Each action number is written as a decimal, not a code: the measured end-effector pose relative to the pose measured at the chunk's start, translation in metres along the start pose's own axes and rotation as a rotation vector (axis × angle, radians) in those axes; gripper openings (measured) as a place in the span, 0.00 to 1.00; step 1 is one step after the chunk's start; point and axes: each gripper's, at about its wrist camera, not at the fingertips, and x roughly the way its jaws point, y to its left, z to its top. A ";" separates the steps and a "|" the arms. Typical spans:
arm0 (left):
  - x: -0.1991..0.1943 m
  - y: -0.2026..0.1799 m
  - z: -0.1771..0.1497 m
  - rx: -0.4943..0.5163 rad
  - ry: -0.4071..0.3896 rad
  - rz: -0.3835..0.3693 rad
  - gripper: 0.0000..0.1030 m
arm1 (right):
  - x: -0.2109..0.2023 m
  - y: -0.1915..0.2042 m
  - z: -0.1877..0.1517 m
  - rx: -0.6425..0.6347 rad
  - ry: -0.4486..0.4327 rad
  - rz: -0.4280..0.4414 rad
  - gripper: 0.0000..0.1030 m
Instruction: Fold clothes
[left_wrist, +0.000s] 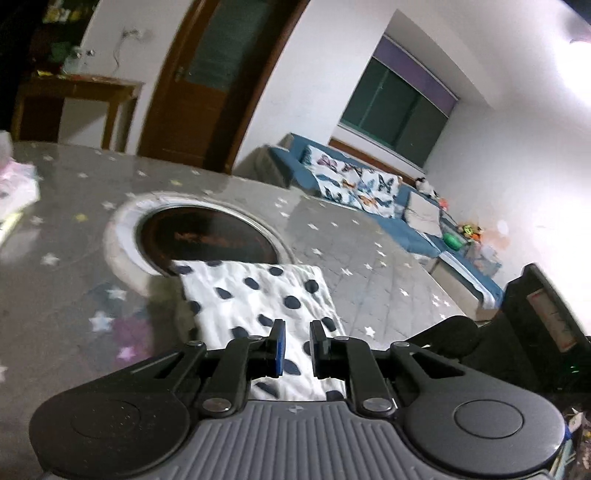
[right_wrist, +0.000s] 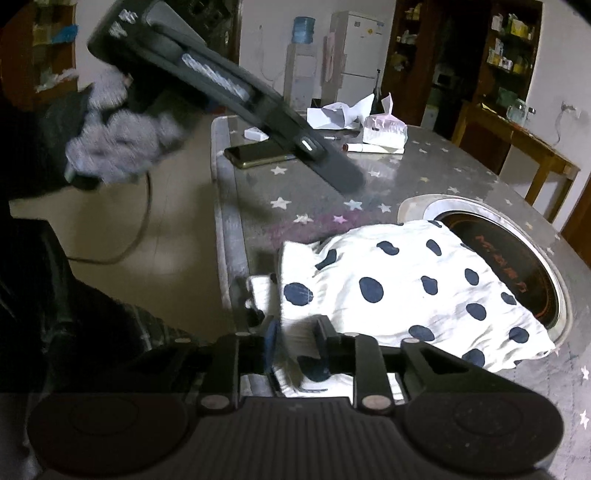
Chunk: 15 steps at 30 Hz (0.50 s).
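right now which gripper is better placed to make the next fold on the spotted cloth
Right, probably. The right gripper sits low at the near edge of the spotted cloth, jaws apart around fabric. The left gripper is raised above the table.

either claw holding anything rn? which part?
Left claw: open, raised above the white folded garment with dark blue spots, holding nothing. Right claw: fingers straddle the garment's near edge, but blur hides whether they pinch it.

black linkage jaws, blue pads (left_wrist: 279, 347), grey glove (right_wrist: 122, 144).
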 end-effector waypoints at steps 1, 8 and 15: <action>0.008 0.001 -0.001 -0.008 0.015 -0.010 0.15 | -0.003 -0.001 0.001 0.012 -0.004 0.006 0.26; 0.038 0.006 -0.014 -0.020 0.091 -0.025 0.15 | -0.045 -0.030 0.003 0.170 -0.079 -0.004 0.36; 0.039 0.000 -0.023 0.005 0.132 -0.042 0.15 | -0.035 -0.089 0.008 0.318 -0.104 -0.161 0.36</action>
